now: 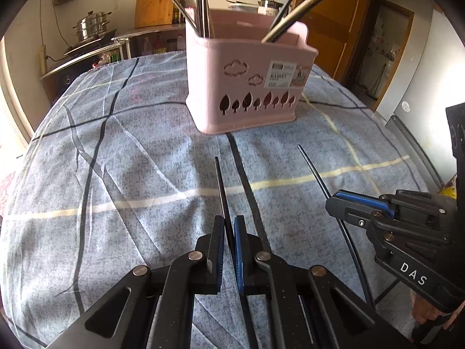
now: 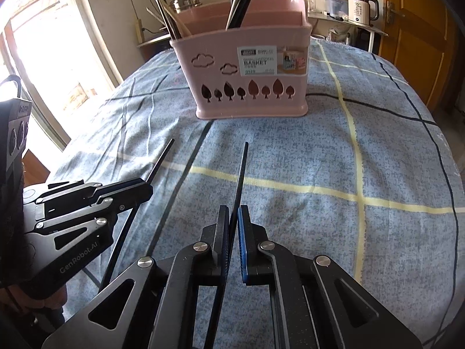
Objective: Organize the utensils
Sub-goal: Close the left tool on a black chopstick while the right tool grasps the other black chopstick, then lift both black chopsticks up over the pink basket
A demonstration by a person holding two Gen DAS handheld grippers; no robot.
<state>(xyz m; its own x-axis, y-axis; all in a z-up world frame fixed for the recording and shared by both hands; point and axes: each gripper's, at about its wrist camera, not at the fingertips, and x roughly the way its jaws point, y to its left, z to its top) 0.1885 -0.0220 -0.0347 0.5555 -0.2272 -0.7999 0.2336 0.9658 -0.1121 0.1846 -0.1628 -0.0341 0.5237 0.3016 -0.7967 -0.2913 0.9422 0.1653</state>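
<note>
A pink utensil basket [image 1: 247, 87] [image 2: 250, 72] stands on the cloth-covered table, with several chopsticks upright in its compartments. In the left wrist view my left gripper [image 1: 229, 219] is shut on a black chopstick [image 1: 221, 186] that points toward the basket. To its right, my right gripper [image 1: 330, 202] is shut on a second black chopstick [image 1: 312, 168]. The right wrist view shows the same: the right gripper [image 2: 232, 208] clamps its chopstick [image 2: 242, 171], and the left gripper [image 2: 149, 187] holds the other chopstick [image 2: 161, 160] at the left. Both chopsticks sit just short of the basket.
A blue checked tablecloth [image 1: 116, 174] covers the table. Behind it are a steel steamer pot [image 1: 91, 26], a wooden cutting board [image 1: 155, 3], an electric kettle [image 2: 361, 7] on a side shelf and a wooden door [image 2: 415, 29]. A bright window [image 2: 52, 43] lies to the left.
</note>
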